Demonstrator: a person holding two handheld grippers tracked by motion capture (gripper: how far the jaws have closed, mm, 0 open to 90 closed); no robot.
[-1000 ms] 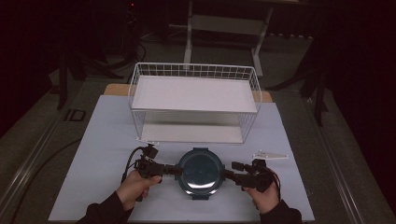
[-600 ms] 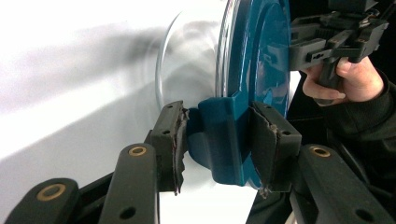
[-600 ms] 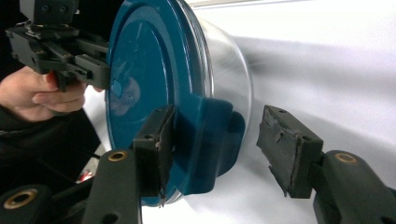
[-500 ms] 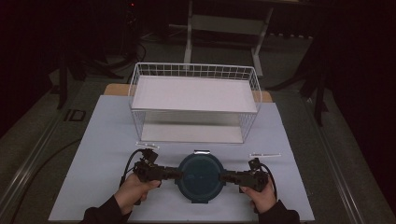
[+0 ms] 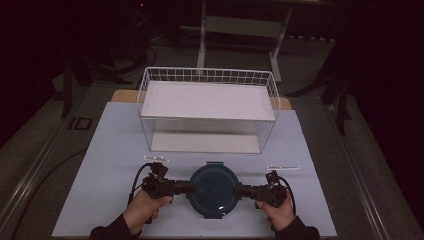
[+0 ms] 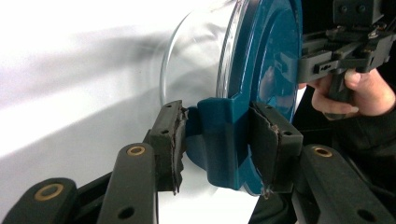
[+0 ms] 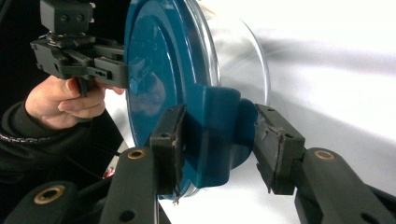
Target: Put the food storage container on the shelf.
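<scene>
A round container sits near the front edge of the white tabletop, between the two grippers and in front of the white wire basket. It has a clear, glass-like bowl under a dark teal lid, and the lid carries flat locking tabs on opposite sides. In the high view the lid faces up and its smooth middle gives off a dull sheen. The left gripper reaches in from the left side, and in the left gripper view its jaws are clamped on one teal tab, a pad pressed against each face of it. The right gripper comes in from the opposite side; in the right gripper view one pad lies against the other tab, while the second pad stands just off the tab's rounded edge, so the jaws bracket the tab without fully pinching it. Each hand grips its tool from below the container. Two thin pale strips lie on the tabletop behind the grippers. No brand mark, label or readable writing shows on the lid, the bowl or the basket.
</scene>
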